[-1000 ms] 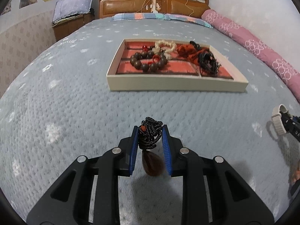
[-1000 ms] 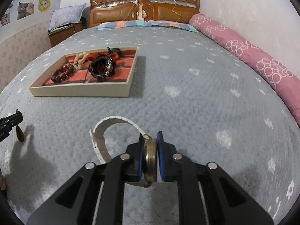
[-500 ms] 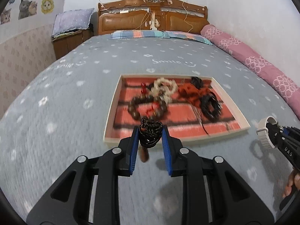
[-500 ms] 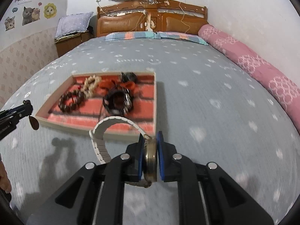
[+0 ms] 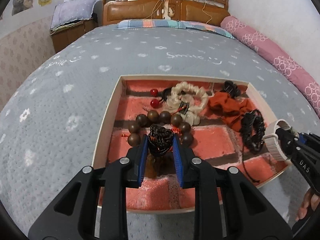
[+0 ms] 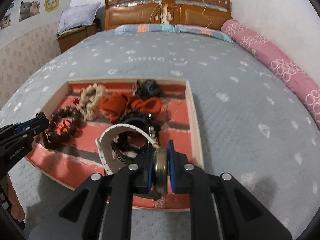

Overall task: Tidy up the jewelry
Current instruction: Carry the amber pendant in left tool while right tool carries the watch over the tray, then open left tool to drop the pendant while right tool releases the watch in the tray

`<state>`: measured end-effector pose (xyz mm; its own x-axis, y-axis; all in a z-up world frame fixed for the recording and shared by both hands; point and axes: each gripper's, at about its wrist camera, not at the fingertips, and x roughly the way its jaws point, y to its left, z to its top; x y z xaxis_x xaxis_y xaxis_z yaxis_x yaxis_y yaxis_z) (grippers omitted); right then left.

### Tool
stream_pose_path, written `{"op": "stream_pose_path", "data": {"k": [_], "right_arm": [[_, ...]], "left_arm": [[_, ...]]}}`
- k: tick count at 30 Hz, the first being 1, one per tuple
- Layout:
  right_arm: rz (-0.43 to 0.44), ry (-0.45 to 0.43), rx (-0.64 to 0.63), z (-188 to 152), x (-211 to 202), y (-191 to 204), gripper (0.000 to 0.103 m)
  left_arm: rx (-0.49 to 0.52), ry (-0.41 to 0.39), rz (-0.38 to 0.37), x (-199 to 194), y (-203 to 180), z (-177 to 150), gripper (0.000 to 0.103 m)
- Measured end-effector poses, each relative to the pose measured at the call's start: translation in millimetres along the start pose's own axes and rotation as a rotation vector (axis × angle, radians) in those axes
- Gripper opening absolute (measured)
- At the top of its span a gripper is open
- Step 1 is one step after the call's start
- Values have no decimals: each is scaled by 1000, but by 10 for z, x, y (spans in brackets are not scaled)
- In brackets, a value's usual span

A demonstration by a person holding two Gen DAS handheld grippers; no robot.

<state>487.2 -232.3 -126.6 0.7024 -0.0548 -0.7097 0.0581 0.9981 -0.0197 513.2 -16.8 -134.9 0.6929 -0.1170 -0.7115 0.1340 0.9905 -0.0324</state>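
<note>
Left tongs (image 5: 160, 158) clenched on a coiled black braided cord (image 5: 160, 143), brown pendant (image 5: 153, 167) hanging beneath between the blue pads, held over the near left part of the tray (image 5: 104, 132). Right tongs (image 6: 160, 168) clenched edge-on upon a round metal watch case (image 6: 160, 167), white strap (image 6: 120, 132) arching up and leftward over the tray's near right part. Directly beyond the left tongs: brown wooden bead bracelet (image 5: 160, 120), partly masked by the cord. Beyond that: cream beaded bracelet (image 5: 188, 98), two red beads (image 5: 153, 98), rust-red cloth piece (image 5: 230, 108), black braided bracelet (image 5: 251, 132) to the right with a thin cord trailing toward the near rim, dark item (image 5: 230, 87) at the far wall, kind not discernible. Tray lined in red brick-patterned plush, pale walls, lying flat on the bed (image 5: 60, 110). Bedspread grey, quilted, with white flower marks and the word "Smile". Part of a person's hand (image 5: 306, 206) at the right edge of the left view. Farther off: pink patterned bolster (image 5: 280, 60) along the right wall, striped pillows (image 5: 160, 23), carved wooden headboard (image 5: 166, 6) with hanging cords. Lilac pillow (image 5: 72, 12) on a wooden bedside cabinet at far left. Cat stickers (image 5: 22, 0) on the white wall above patterned wallpaper.
</note>
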Motion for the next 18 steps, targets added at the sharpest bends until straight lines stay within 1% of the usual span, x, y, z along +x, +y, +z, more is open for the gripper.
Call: {"op": "stream_pose_path", "data": {"k": [6,9,11,12,13,14,15,16,17,18], "right_arm": [[-9,56,-4,-119,239,40,13],[3,59,6,-120,248,24,14],[14,57,-3,-103,229,29,17],[18,54,-8,-95,209,30,17],[18,51,-10,-86,191,30,19],[21,45,-11,-75,155,24,28],[27,40,-7,-62,117,10,35],[28,31,0,-48,75,-8,44],[31,22,2,-41,36,-18,47],[35,18,2,-33,9,-28,47]], "left_arm": [[17,38,21,161,6,-76,23],[17,42,34,164,32,-89,24],[12,52,34,160,62,-100,27],[7,56,30,153,79,-105,33],[3,56,28,133,98,-111,43],[4,50,26,101,102,-116,48],[9,43,25,70,95,-116,57],[20,28,31,11,79,-124,63],[28,20,33,-33,65,-130,64],[40,15,28,-86,45,-136,66]]}}
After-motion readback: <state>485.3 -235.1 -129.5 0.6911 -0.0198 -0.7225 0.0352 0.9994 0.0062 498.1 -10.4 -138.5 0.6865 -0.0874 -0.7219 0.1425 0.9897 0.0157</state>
